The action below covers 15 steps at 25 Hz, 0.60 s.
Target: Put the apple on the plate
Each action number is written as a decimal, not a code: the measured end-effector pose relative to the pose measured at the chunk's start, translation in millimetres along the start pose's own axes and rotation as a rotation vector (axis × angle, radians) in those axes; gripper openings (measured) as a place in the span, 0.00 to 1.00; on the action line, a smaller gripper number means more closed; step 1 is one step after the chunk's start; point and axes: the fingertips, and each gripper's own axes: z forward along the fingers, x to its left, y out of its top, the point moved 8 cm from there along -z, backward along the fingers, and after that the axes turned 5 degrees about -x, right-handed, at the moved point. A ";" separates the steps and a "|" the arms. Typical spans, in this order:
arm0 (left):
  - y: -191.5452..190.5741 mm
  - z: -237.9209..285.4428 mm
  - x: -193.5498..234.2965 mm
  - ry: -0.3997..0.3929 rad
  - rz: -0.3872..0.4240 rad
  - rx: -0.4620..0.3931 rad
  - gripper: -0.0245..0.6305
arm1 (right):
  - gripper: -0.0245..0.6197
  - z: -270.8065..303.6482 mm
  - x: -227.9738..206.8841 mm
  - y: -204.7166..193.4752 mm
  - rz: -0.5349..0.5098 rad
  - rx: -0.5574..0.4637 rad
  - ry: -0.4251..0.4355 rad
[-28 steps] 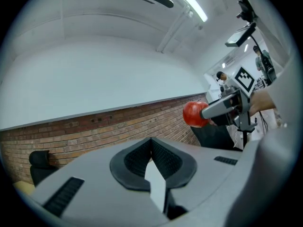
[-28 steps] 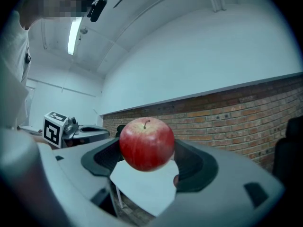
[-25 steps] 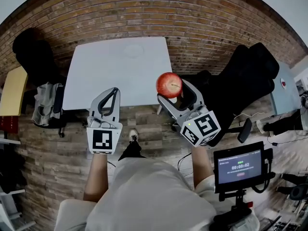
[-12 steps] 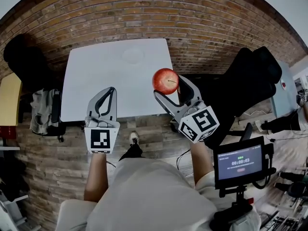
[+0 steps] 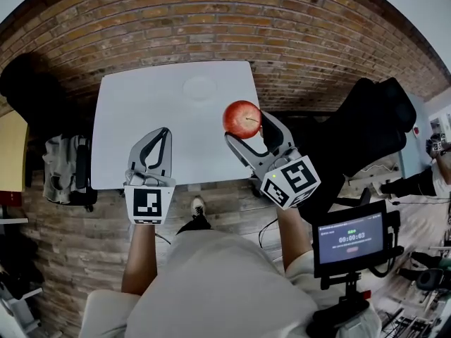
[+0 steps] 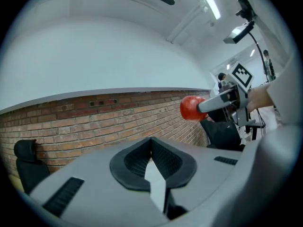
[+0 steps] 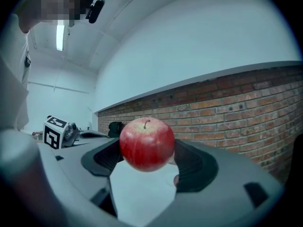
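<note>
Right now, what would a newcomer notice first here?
The red apple, clamped in the right claw and held in the air by the right edge of the white table. Next, the left claw, shut and empty over the near edge, and the faint white plate toward the far side.

A white table [image 5: 169, 111] stands against a brick wall [image 5: 211, 20], a black chair [image 5: 370, 122] beside it.
</note>
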 end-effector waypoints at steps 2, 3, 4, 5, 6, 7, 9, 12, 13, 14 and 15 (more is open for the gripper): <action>-4.8 5.8 9.6 0.001 -0.002 0.006 0.05 | 0.59 12.6 -1.7 -1.3 0.002 0.006 0.003; -6.9 9.1 14.6 0.001 -0.003 0.008 0.05 | 0.59 19.2 -2.9 -1.7 0.002 0.007 0.004; -8.8 12.5 19.7 0.001 -0.002 0.009 0.05 | 0.59 25.8 -4.4 -2.3 0.005 0.007 0.003; -10.5 15.9 24.9 0.000 -0.002 0.010 0.05 | 0.59 32.4 -5.9 -2.8 0.008 0.007 0.002; -11.9 18.9 29.8 0.000 -0.001 0.010 0.05 | 0.59 38.8 -7.0 -3.0 0.010 0.006 0.003; -13.1 21.3 34.3 0.001 -0.001 0.011 0.05 | 0.59 44.7 -7.6 -2.9 0.011 0.005 0.005; -15.1 24.9 41.7 0.003 -0.001 0.013 0.05 | 0.59 54.3 -8.4 -3.3 0.013 0.006 0.007; -18.9 31.3 50.9 0.001 0.000 0.017 0.05 | 0.59 67.2 -12.1 -7.1 0.025 0.005 0.006; -20.9 34.1 54.7 0.000 0.000 0.019 0.05 | 0.59 72.7 -13.8 -8.5 0.031 0.003 0.007; -23.4 37.4 59.3 0.000 -0.001 0.022 0.05 | 0.59 79.5 -15.4 -9.8 0.040 -0.001 0.010; -26.2 41.0 64.7 0.000 -0.002 0.026 0.05 | 0.59 87.0 -17.2 -11.2 0.049 -0.004 0.014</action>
